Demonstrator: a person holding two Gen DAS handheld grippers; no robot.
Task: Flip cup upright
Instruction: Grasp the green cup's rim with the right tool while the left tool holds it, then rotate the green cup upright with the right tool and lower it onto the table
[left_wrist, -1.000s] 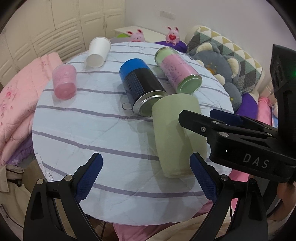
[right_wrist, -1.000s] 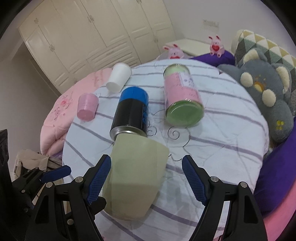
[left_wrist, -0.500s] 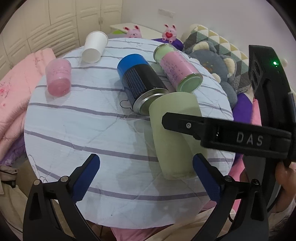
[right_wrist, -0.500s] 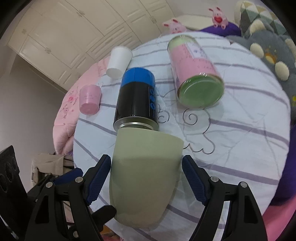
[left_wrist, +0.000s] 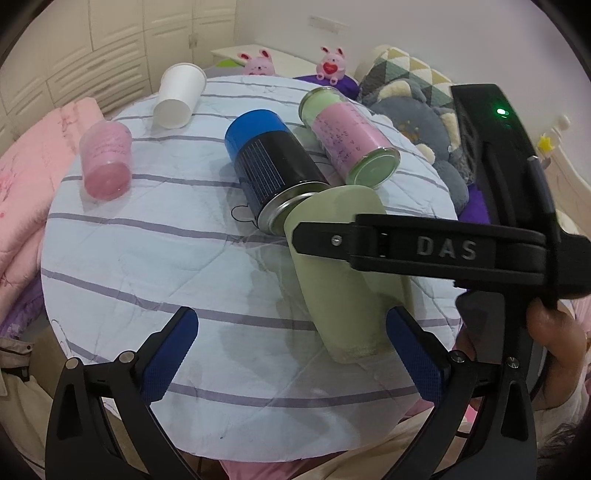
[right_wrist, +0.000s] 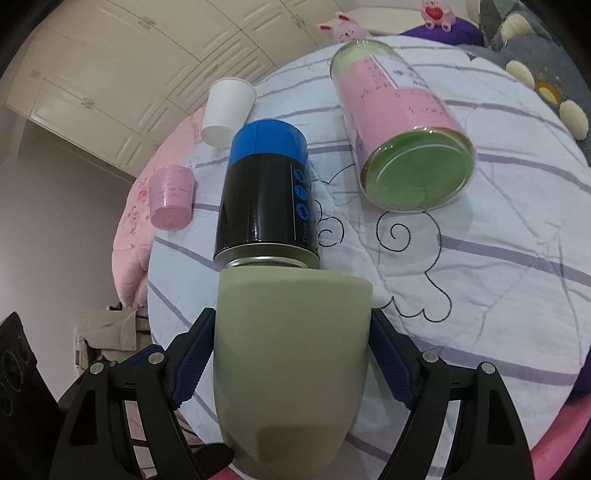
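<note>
A pale green cup (right_wrist: 291, 350) lies on its side near the front right edge of the round striped table (left_wrist: 147, 251), mouth end against a can. It also shows in the left wrist view (left_wrist: 347, 291). My right gripper (right_wrist: 291, 360) straddles the cup, its blue pads (right_wrist: 192, 365) close to or touching both sides. I cannot tell if it grips. In the left wrist view its black finger (left_wrist: 417, 247) crosses over the cup. My left gripper (left_wrist: 291, 354) is open and empty, left of the cup above the front of the table.
A black and blue can (left_wrist: 273, 166) and a pink and green can (left_wrist: 351, 136) lie on their sides beyond the cup. A pink cup (left_wrist: 107, 162) and a white paper cup (left_wrist: 181, 96) stand upside down at the far left. Plush toys and bedding surround the table.
My right gripper has moved forward along the green cup and narrowed until its pads reach the cup's sides. The left gripper has drawn back a little. The cup has stayed lying down.
</note>
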